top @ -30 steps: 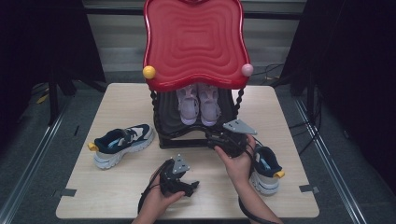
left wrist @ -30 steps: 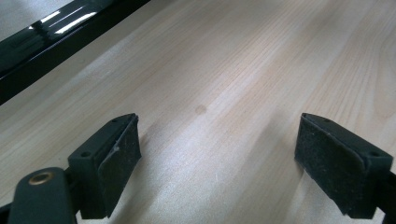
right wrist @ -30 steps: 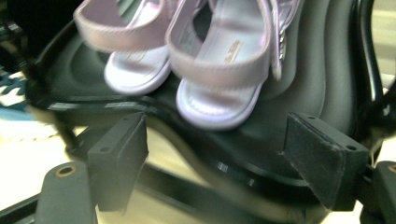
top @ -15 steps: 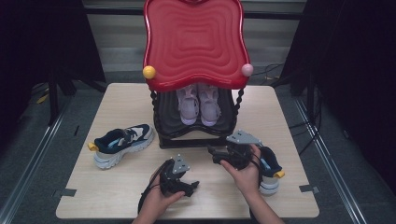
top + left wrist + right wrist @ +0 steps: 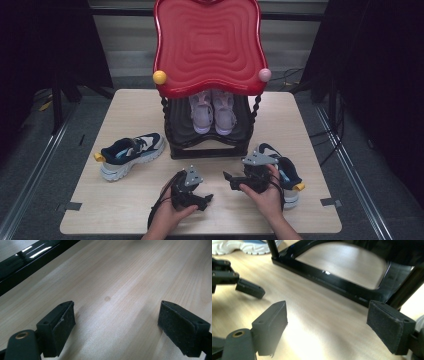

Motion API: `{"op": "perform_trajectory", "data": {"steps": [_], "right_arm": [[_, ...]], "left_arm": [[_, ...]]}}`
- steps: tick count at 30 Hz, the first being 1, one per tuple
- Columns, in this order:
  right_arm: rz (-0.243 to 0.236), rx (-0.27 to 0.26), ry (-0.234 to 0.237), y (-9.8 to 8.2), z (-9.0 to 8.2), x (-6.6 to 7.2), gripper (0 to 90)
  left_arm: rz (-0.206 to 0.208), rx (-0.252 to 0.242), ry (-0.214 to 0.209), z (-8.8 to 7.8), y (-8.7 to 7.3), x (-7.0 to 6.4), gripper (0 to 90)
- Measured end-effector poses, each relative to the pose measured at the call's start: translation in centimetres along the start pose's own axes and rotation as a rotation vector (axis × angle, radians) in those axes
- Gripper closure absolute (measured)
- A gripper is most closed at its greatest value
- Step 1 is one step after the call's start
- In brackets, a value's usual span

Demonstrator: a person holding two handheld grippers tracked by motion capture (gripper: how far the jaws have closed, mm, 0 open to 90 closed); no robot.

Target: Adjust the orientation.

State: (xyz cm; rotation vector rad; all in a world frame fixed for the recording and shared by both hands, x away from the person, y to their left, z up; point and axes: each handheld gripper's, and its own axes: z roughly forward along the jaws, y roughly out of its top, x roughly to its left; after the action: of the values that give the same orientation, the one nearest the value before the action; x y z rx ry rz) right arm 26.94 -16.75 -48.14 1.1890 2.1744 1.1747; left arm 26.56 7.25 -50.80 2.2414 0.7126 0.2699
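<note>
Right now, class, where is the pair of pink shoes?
In the high view, the pink shoes stand side by side on the lower shelf of the black rack, under its red top, at the middle back of the table.

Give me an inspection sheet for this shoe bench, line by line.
Surface: pale wood table, bare at the front.
Job's things: left sneaker and right sneaker on the table; pink pair on the black rack under the red tray top.
Clutter: nothing seen.
Grippers: left gripper open, empty; right gripper open, jaws just widened, empty.
Cables: one trails from the left gripper.
Surroundings: dark curtains, grey floor.
</note>
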Motion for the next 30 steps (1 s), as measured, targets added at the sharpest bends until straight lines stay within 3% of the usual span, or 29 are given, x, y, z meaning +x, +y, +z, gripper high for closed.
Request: {"op": "perform_trajectory", "data": {"steps": [12,22,30], "right_arm": [[-0.015,0.094,0.048,-2.3,1.0,0.4,16.1],[-0.023,0.142,0.053,-2.9,0.9,0.4,15.9],[-0.059,0.167,0.049,-3.2,0.5,0.7,14.2]], "left_arm": [[0.004,0.003,0.0,0.0,0.0,0.0,13.6],[0.0,0.0,0.0,0.0,0.0,0.0,13.6],[0.0,0.0,0.0,0.0,0.0,0.0,13.6]]}}
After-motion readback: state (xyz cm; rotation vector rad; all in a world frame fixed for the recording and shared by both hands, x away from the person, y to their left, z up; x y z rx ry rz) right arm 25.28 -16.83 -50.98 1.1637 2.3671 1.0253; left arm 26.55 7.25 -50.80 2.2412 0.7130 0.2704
